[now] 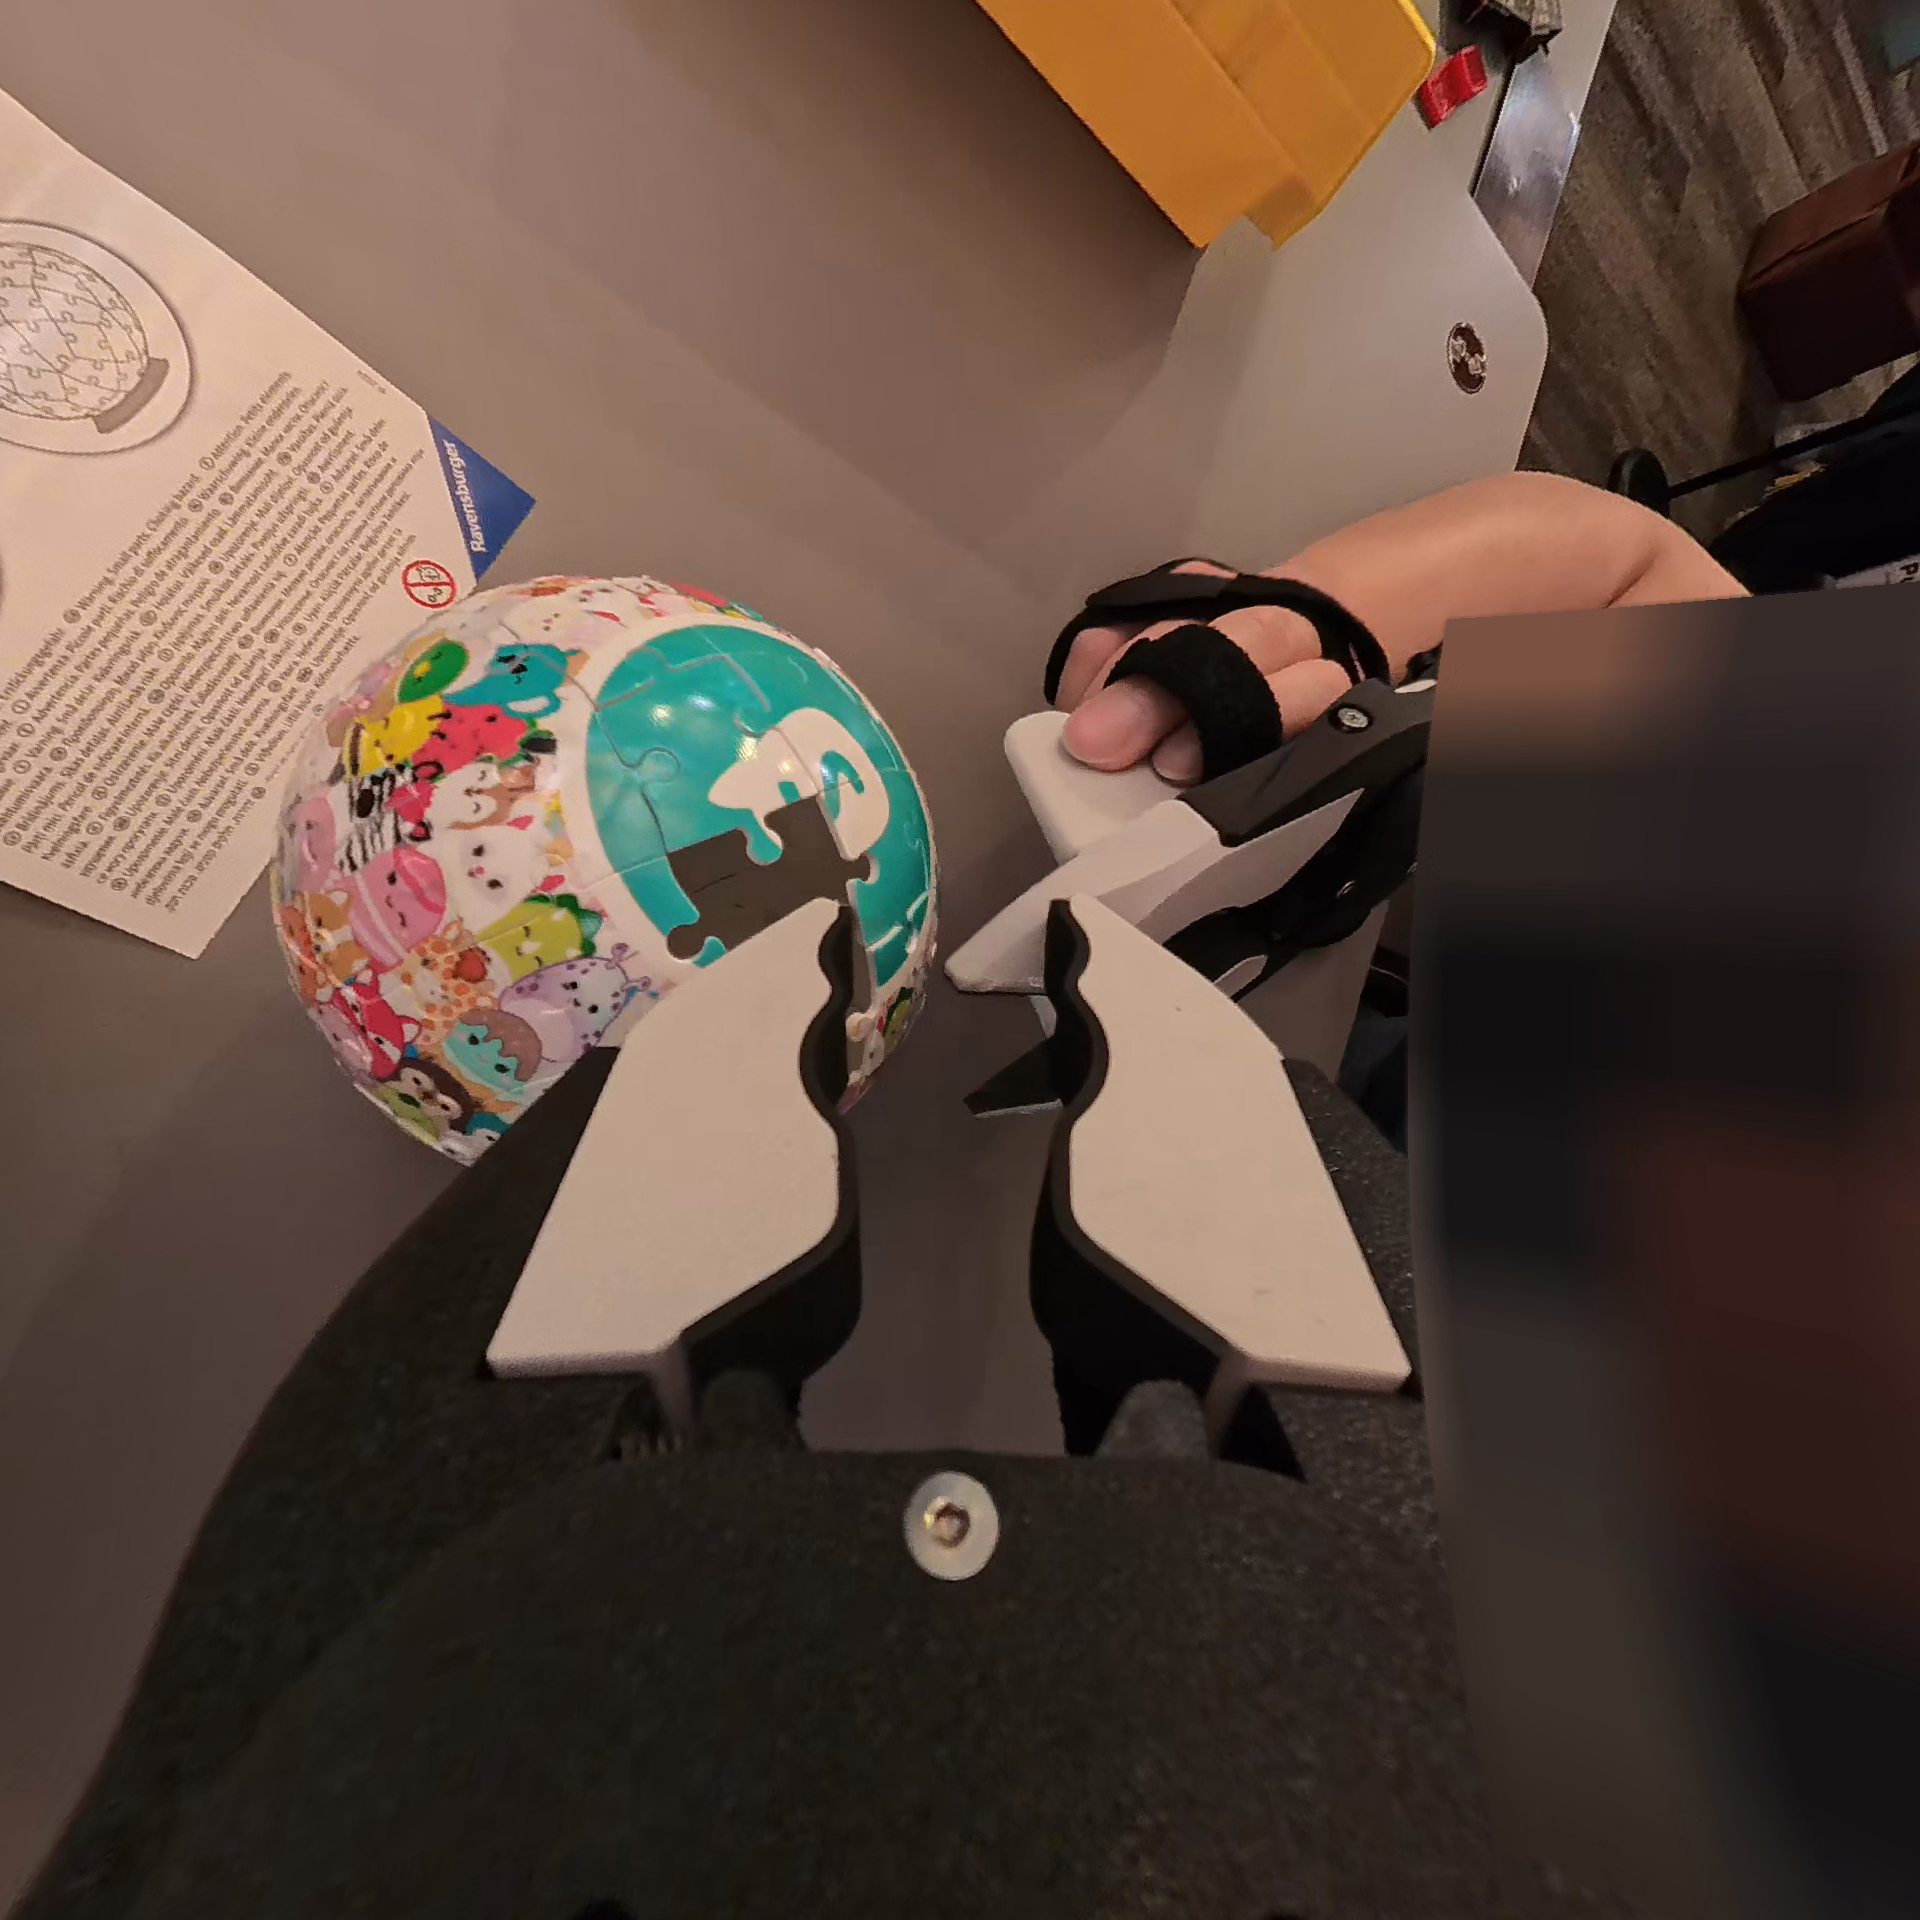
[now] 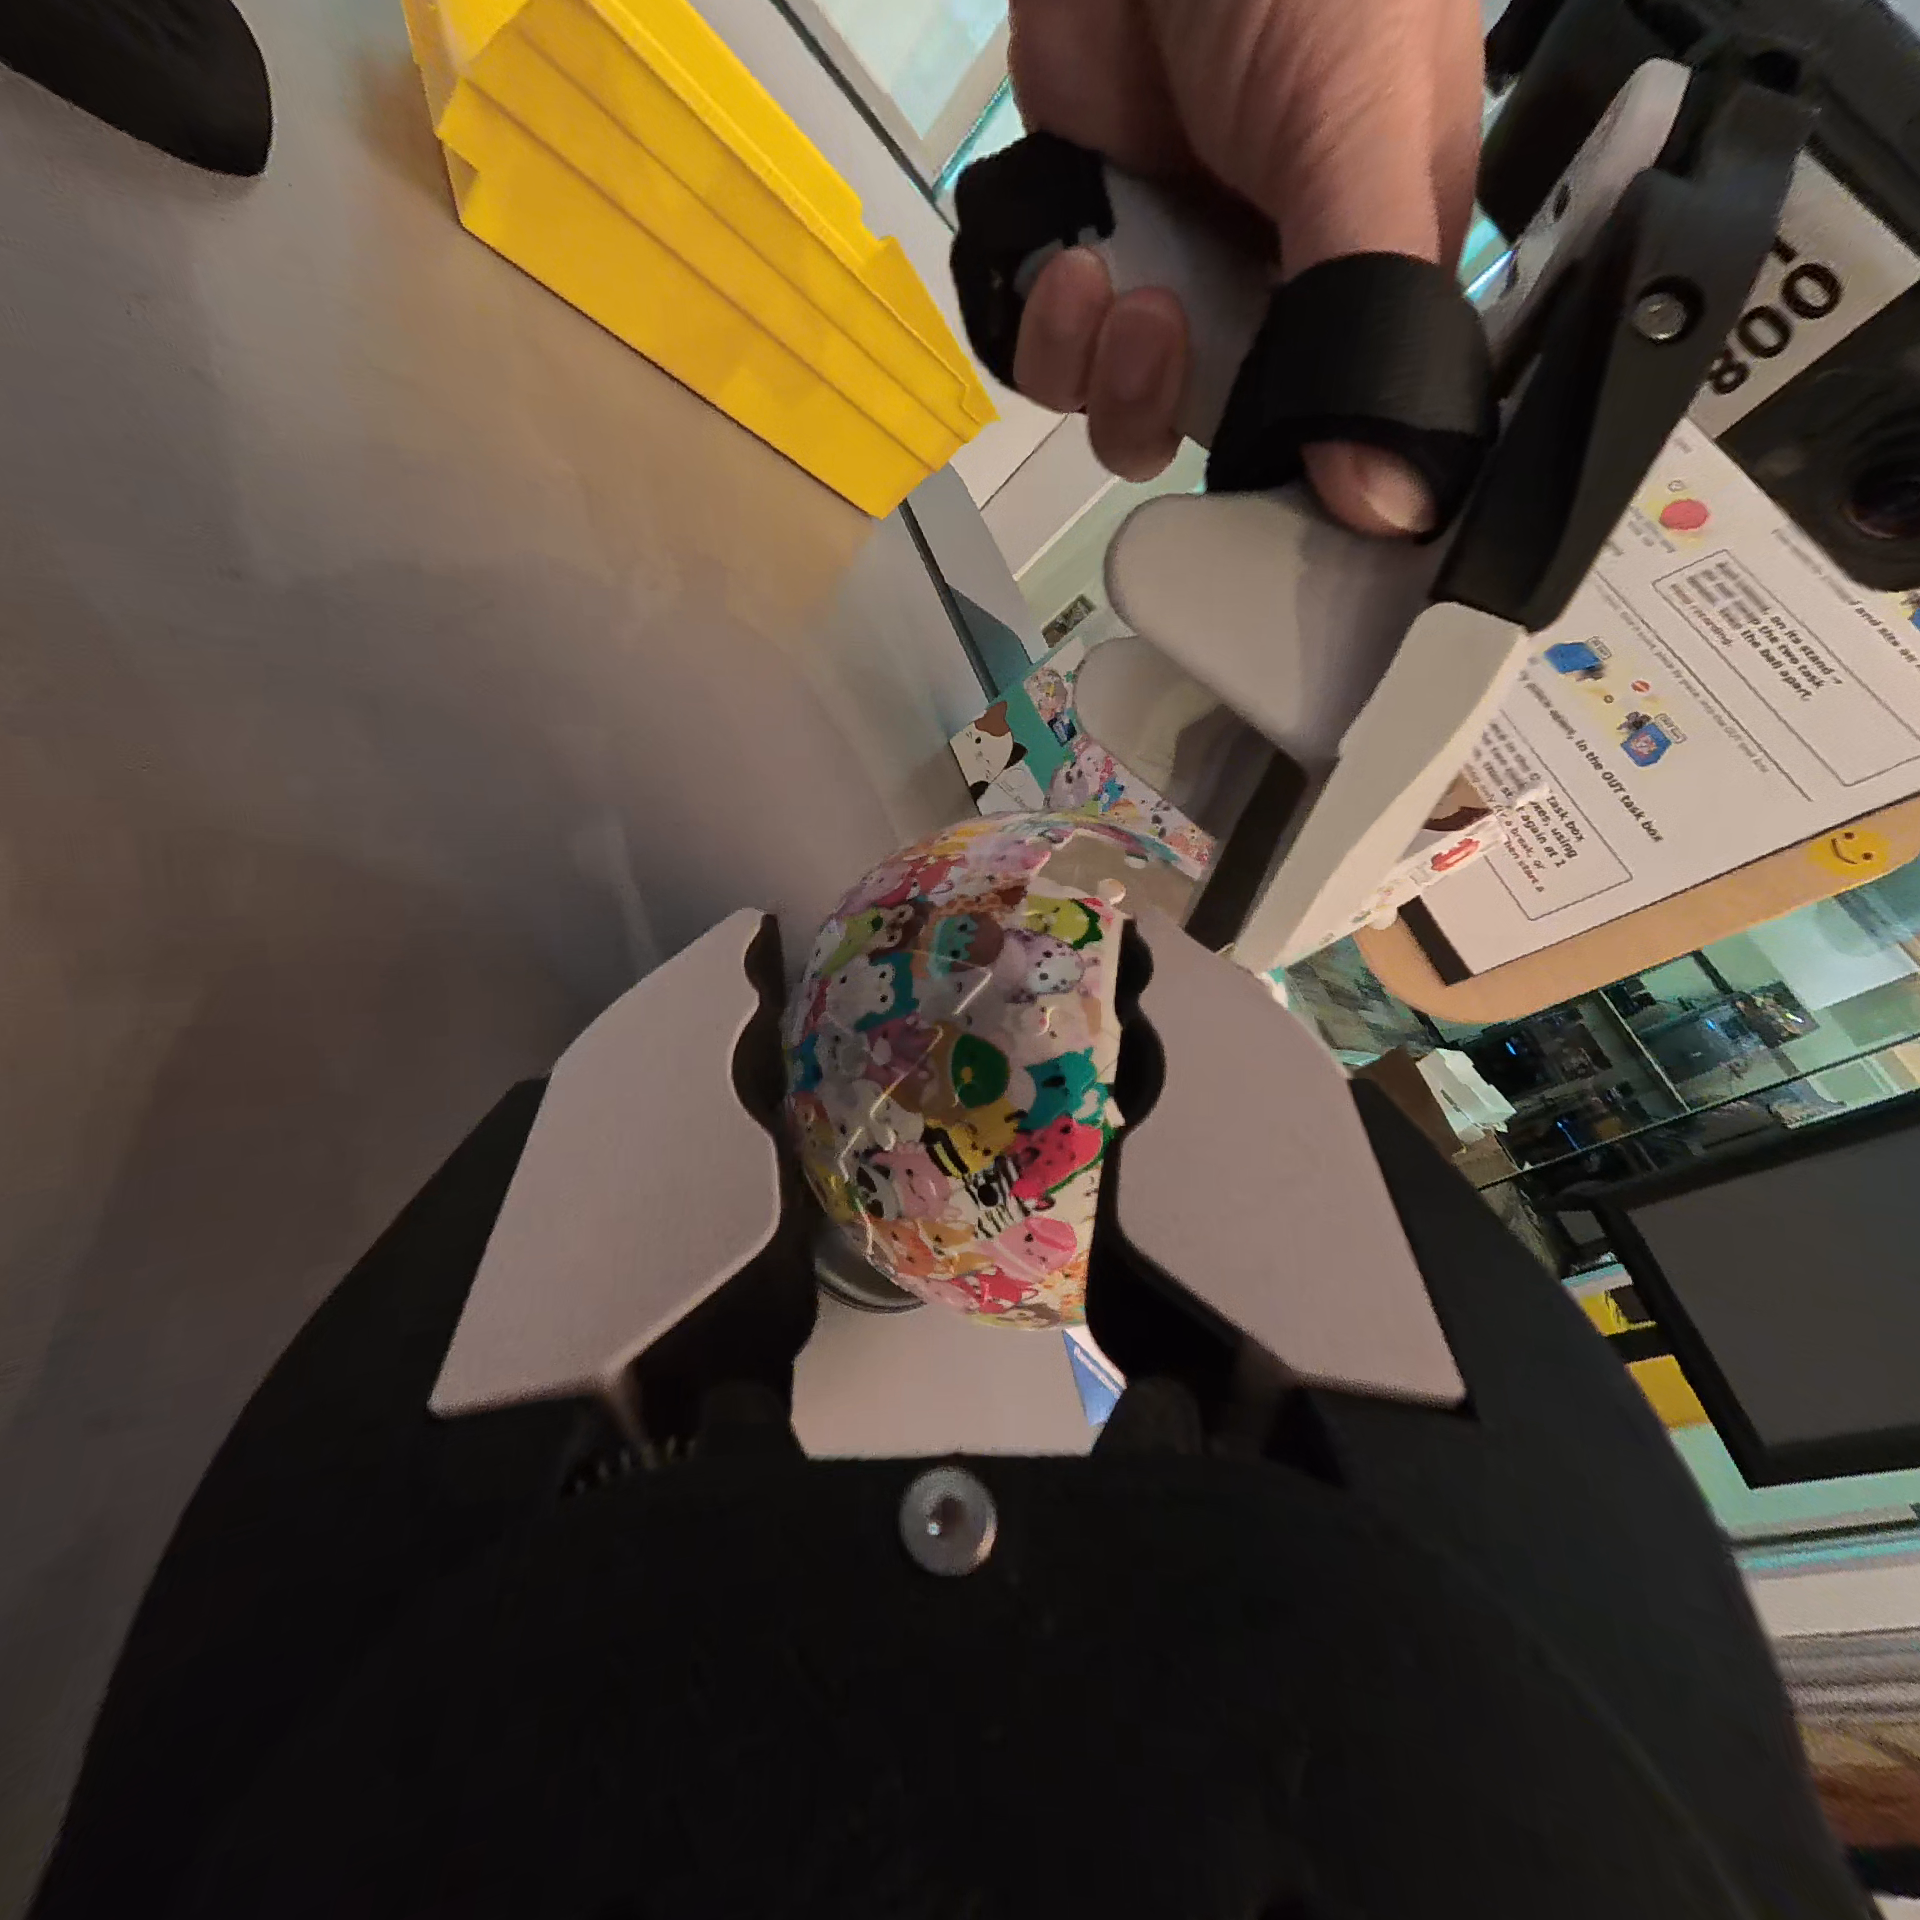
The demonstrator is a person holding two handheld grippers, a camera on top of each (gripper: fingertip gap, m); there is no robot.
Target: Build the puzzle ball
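Puzzle ball [image 1: 582, 862] resting on grey table [image 1: 727, 312], one piece-shaped gap open in teal patch. Left gripper [image 1: 951, 935] fingers parted, empty, left tip just in front of ball. Right gripper [image 1: 987, 971] close at right, hand [image 1: 1247, 665] strapped in. Instruction sheet [image 1: 208, 561] behind ball; yellow bin [image 1: 1226, 94] far back.
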